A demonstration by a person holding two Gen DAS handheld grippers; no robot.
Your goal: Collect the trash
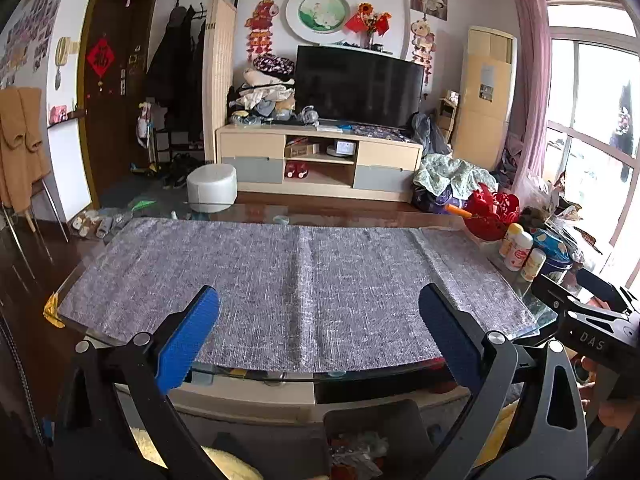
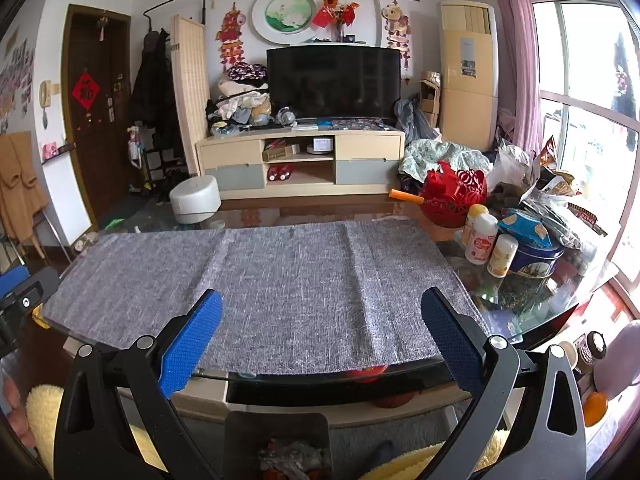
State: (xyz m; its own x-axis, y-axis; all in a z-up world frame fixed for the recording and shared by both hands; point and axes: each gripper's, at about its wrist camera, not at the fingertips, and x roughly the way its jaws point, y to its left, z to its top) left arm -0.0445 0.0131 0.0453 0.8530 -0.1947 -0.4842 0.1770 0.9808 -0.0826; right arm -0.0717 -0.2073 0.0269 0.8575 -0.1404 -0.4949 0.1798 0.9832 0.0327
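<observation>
A dark trash bin [image 1: 372, 436] stands on the floor below the table's near edge, with crumpled wrappers [image 1: 358, 454] inside; it also shows in the right wrist view as the bin [image 2: 278, 436] holding scraps [image 2: 292, 460]. My left gripper [image 1: 320, 320] is open above the near edge of the grey mat [image 1: 280, 280], nothing between its blue pads. My right gripper [image 2: 322, 322] is open too, over the same mat [image 2: 280, 280], empty. The right gripper's black body [image 1: 588, 324] shows at the right edge of the left wrist view.
The glass table [image 2: 520, 312] carries bottles [image 2: 482, 244], a blue tin [image 2: 534, 258], a red basket [image 2: 454, 196] and bags [image 2: 540, 184] at its right end. A white stool [image 2: 195, 199] and a TV cabinet [image 2: 300, 164] stand beyond. Yellow fleece [image 2: 40, 412] lies at my near side.
</observation>
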